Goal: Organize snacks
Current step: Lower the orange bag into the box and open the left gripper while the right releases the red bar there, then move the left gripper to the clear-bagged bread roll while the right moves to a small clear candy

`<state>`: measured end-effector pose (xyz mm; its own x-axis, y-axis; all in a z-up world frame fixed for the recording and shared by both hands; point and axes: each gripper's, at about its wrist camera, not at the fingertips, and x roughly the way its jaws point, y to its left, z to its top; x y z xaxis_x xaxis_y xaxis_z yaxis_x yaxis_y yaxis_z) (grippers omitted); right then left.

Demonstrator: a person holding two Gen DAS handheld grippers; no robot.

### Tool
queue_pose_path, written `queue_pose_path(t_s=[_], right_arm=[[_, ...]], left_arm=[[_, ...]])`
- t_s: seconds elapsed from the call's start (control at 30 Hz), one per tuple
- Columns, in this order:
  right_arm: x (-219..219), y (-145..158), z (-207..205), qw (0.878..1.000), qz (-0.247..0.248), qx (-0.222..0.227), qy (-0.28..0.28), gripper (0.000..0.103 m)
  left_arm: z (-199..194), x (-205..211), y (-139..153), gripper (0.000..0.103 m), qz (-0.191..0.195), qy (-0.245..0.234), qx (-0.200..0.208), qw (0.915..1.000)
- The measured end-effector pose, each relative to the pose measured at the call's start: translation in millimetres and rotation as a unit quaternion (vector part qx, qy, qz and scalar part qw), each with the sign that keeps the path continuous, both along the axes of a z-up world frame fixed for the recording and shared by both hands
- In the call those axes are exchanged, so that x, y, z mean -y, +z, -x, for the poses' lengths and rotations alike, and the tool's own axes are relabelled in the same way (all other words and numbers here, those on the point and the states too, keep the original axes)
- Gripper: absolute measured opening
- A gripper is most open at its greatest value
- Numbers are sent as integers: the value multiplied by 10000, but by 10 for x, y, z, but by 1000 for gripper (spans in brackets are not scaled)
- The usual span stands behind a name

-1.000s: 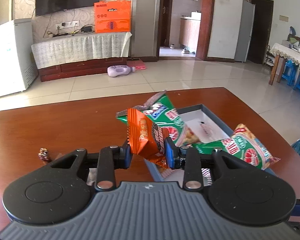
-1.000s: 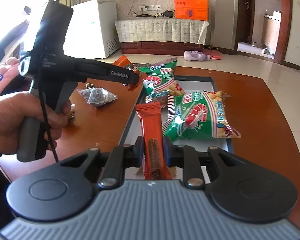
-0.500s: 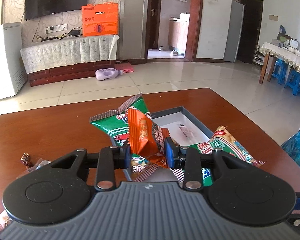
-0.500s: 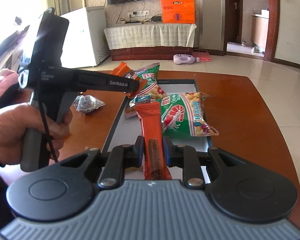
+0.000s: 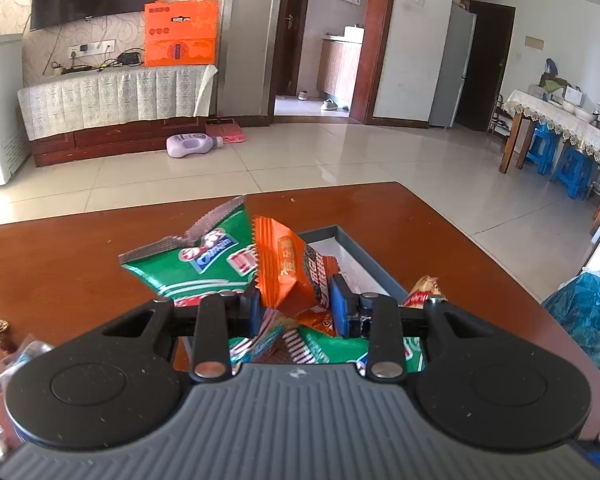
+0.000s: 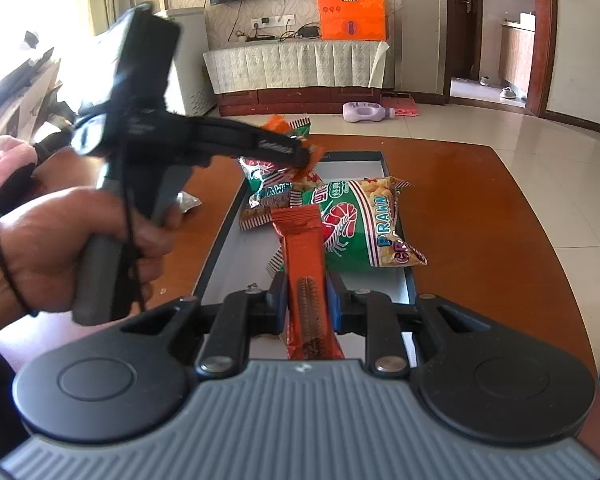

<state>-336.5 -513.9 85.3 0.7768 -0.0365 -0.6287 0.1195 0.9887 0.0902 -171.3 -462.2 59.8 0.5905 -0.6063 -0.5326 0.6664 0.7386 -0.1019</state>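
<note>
Left gripper (image 5: 296, 304): jaws pinching orange snack packet (image 5: 290, 268) by lower part; packet crumpled, upright, held above far end of tray (image 5: 356, 248). Same gripper seen from right wrist view as black pistol-grip tool (image 6: 300, 156), held by left hand (image 6: 80, 240), tip over tray's far-left corner.

Right gripper (image 6: 306, 304): jaws pressed nearly together, clamped on red-orange bar wrapper (image 6: 302, 252); bar runs lengthwise from the jaws toward tray middle, over tray's near end.

Tray: dark rim, white floor, lying on brown wooden table (image 6: 480, 200), long axis running away from right wrist cam.

In tray: 2 green prawn cracker bags. Bag 1 (image 6: 364, 220) toward right rim, mid-tray, printed face up. Bag 2 (image 5: 204, 264) at far-left end, partly over left rim, just beside the orange packet; touching or not, cannot tell.

On table left of tray: clear-wrapped item (image 6: 188, 200), mostly hidden by left hand; small candies (image 5: 2, 336) near table's left edge, blurred.

Blue plastic bag (image 5: 588, 304) past table's right edge.
</note>
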Motion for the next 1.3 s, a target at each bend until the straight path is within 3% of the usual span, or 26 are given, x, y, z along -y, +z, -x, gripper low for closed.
queue_pose_path(t_s=[0.1, 0.37, 0.57, 1.0, 1.13, 1.3], right_arm=[[9, -28, -38, 10000, 13, -52, 6, 23], [11, -76, -117, 9999, 26, -125, 29, 23], [-50, -110, -199, 9999, 37, -138, 84, 23], [-197, -230, -478, 9991, 85, -422, -54, 25], [-203, -178, -443, 9995, -106, -228, -169, 43], [-295, -87, -442, 9996, -184, 82, -197, 45]], left_arm=[[-21, 131, -42, 39, -98, -45, 70, 9999], [-3, 157, 6, 68, -106, -93, 268, 9995], [91, -14, 108, 70, -14, -60, 386, 9992], [211, -461, 258, 75, -193, 151, 623, 9978], [255, -618, 295, 77, -244, 240, 681, 9971], [295, -947, 372, 79, -297, 454, 727, 9959]])
